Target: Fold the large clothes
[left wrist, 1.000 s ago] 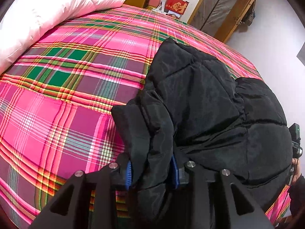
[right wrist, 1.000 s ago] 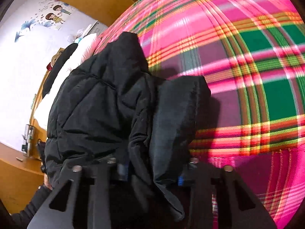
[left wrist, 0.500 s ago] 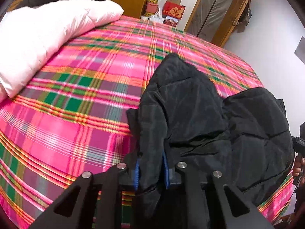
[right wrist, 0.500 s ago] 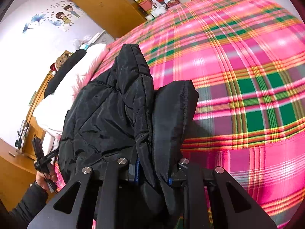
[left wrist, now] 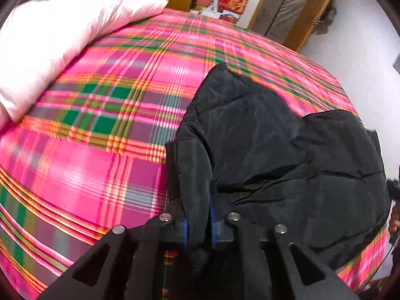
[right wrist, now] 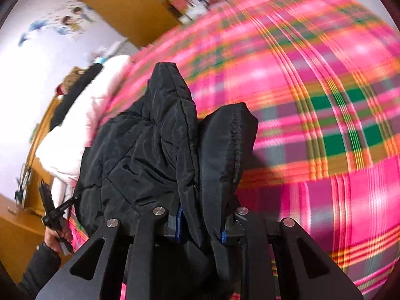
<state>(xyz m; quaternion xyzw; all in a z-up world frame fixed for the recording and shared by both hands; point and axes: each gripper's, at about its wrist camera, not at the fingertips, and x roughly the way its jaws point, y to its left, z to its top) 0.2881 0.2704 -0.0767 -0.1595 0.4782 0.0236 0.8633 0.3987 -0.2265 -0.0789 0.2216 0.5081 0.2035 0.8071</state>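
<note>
Item: black puffer jacket [left wrist: 270, 145], bunched on the pink plaid bedspread [left wrist: 100, 150], near edge raised off it.
My left gripper [left wrist: 198, 225]: blue pads clamped on a jacket fold, jaws easing wider.
My right gripper [right wrist: 201, 227]: clamped on a thicker doubled edge, jaws also easing wider.
Reason for hold: I judge both edges are gripped to carry one fold over.
Nearby: white duvet [left wrist: 62, 30], clear of the jacket.

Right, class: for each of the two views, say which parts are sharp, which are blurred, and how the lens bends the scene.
Left wrist view: black jacket fairly sharp, plaid bedspread smeared by motion, bed bulging like a dome. Right wrist view: jacket and right gripper crisp, bedspread streaked, dark corners from the fisheye.
</note>
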